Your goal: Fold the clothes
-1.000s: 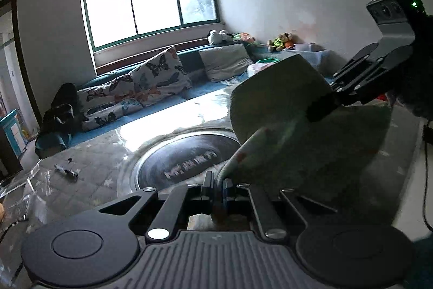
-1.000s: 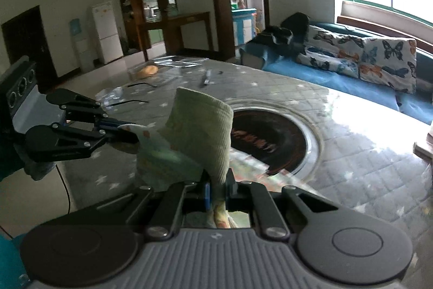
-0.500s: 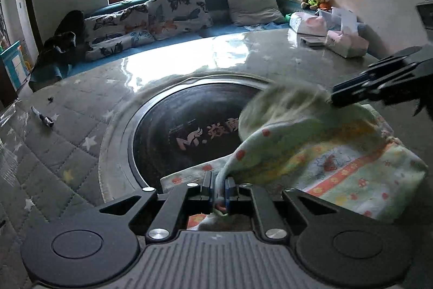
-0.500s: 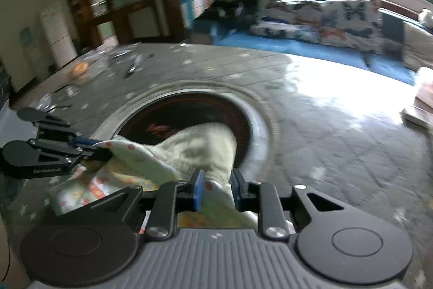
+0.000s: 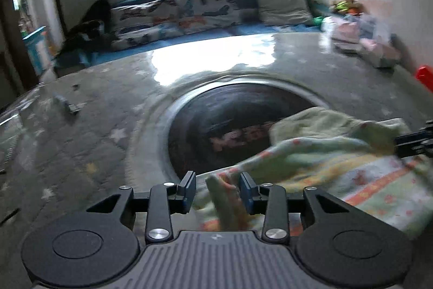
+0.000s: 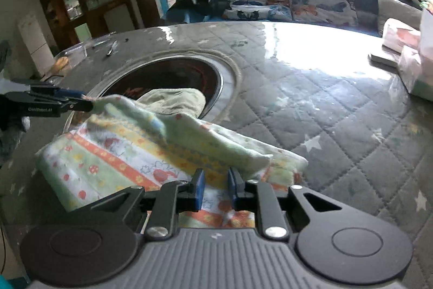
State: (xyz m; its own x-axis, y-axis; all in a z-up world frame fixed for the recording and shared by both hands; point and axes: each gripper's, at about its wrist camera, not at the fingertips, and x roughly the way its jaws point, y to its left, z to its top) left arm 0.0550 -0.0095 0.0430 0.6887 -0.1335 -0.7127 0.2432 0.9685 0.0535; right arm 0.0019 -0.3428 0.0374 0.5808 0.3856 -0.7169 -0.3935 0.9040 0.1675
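We see a quilted grey table [image 6: 338,110] with a dark round inset [image 5: 230,123]. The patterned garment [image 6: 130,153] lies folded on it, overlapping the inset's rim. Our left gripper [image 5: 217,187] is spread, cloth loose between its fingers. Our right gripper [image 6: 215,187] seems released too, though blur hinders us.

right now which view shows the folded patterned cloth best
The right wrist view: the patterned cloth lies nearly whole and sharp on the quilted table, stripes and folded-over top layer clear. The left wrist view is motion-blurred and shows only part of it, running off toward the right edge behind the left gripper.
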